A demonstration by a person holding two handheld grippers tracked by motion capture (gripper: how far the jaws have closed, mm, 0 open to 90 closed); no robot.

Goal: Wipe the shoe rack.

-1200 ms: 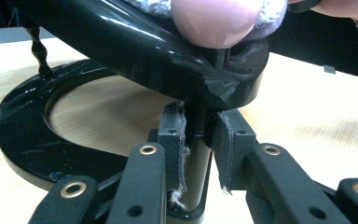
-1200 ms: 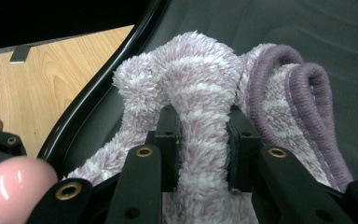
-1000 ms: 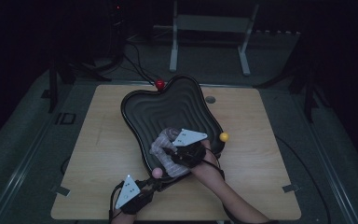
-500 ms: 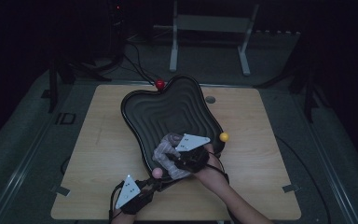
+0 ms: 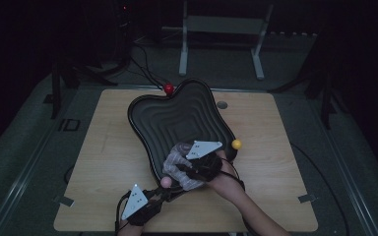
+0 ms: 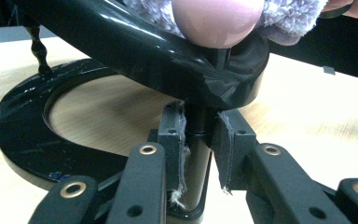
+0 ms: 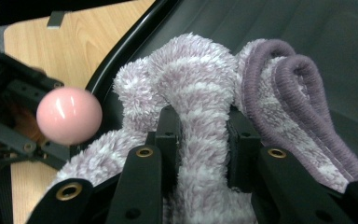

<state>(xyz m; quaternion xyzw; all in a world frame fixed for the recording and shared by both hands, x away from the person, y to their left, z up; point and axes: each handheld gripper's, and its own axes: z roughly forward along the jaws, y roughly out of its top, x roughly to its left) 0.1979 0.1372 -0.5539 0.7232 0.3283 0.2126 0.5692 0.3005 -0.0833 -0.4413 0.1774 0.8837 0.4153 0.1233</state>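
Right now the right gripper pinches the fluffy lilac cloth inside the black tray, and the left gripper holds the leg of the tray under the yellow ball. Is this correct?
Not quite: the ball above the left gripper is pink, not yellow. The left gripper view shows the pink ball directly over the tray leg that its jaws clamp. The yellow ball sits at the tray's right edge in the high view. The right gripper does pinch the lilac cloth.

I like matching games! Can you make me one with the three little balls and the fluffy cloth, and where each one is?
Things:
1. red ball
2. yellow ball
3. pink ball
4. fluffy cloth

Places:
A. pinched in the right gripper
B. far tip of the black tray
C. tray's right edge
D. near corner, above the left gripper

Pairs: 1-B, 2-C, 3-D, 4-A
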